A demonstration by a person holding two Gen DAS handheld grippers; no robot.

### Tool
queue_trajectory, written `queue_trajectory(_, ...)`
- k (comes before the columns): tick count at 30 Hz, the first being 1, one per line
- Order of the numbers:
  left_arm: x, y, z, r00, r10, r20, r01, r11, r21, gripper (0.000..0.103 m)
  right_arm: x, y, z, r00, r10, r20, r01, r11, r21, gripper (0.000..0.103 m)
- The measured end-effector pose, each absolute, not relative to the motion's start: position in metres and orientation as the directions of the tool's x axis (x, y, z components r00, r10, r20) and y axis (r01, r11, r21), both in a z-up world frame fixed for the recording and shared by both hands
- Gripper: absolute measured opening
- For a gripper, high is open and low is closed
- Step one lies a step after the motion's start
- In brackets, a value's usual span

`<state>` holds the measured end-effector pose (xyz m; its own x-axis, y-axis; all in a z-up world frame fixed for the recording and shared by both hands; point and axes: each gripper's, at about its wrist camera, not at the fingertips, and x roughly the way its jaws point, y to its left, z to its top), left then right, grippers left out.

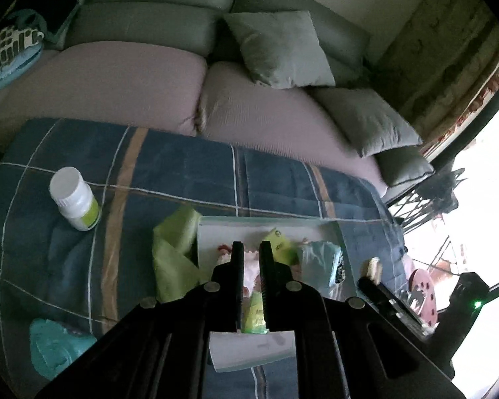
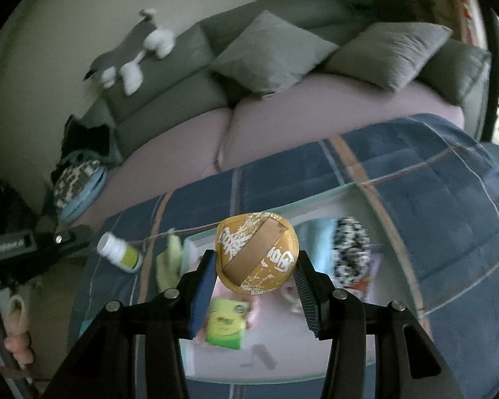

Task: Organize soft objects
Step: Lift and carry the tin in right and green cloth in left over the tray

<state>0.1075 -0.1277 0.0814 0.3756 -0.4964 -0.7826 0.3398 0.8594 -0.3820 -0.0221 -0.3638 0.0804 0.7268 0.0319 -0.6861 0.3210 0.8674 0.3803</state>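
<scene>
The right gripper (image 2: 255,276) held a round golden pouch (image 2: 256,254) between its jaws, spread wide to span it, gripping it by its edges directly above the white tray (image 2: 282,362). That grip looked the weakest point: the pouch was soft and sat far out at the fingertips, so it could buckle or slide free before it was well placed, and a drop from there might land it on the green packet (image 2: 228,322) below it in the tray rather than on a bare patch. The left gripper (image 1: 251,249) hung over the same tray with its jaws nearly closed; I could not tell whether they pinched the pink soft thing (image 1: 251,271) beneath them or merely hovered above it. With both tools over one tray, a collision seemed possible. At the tray's left edge, a yellow-green cloth (image 1: 174,249) draped over the rim and could snag on a passing finger. Farther left of the tray on the blue plaid blanket (image 1: 169,169), a white bottle (image 1: 75,199) stood on yielding fabric and might topple if the blanket were tugged. Beyond the tray lay the sofa (image 1: 123,76) with its grey cushions (image 1: 279,50).
</scene>
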Motion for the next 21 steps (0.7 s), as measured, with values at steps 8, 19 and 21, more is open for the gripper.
queue_trajectory(8, 0.126, -0.113, 0.005, 0.279, -0.392, -0.877, 0.191, 0.917, -0.349, 0.009, -0.025, -0.388, 0.063, 0.694, 0.027, -0.719, 0.377, 0.837, 0.396, 0.049)
queue_trajectory(19, 0.142, -0.091, -0.076, 0.214, -0.332, -0.919, 0.001, 0.941, -0.339, 0.043, -0.020, -0.389, 0.057, 0.677, 0.024, -0.736, 0.390, 0.836, 0.386, 0.049)
queue_trajectory(21, 0.142, -0.092, -0.084, 0.216, -0.310, -0.926, -0.014, 0.947, -0.321, 0.043, -0.019, -0.389, 0.056, 0.674, 0.022, -0.739, 0.392, 0.837, 0.382, 0.049)
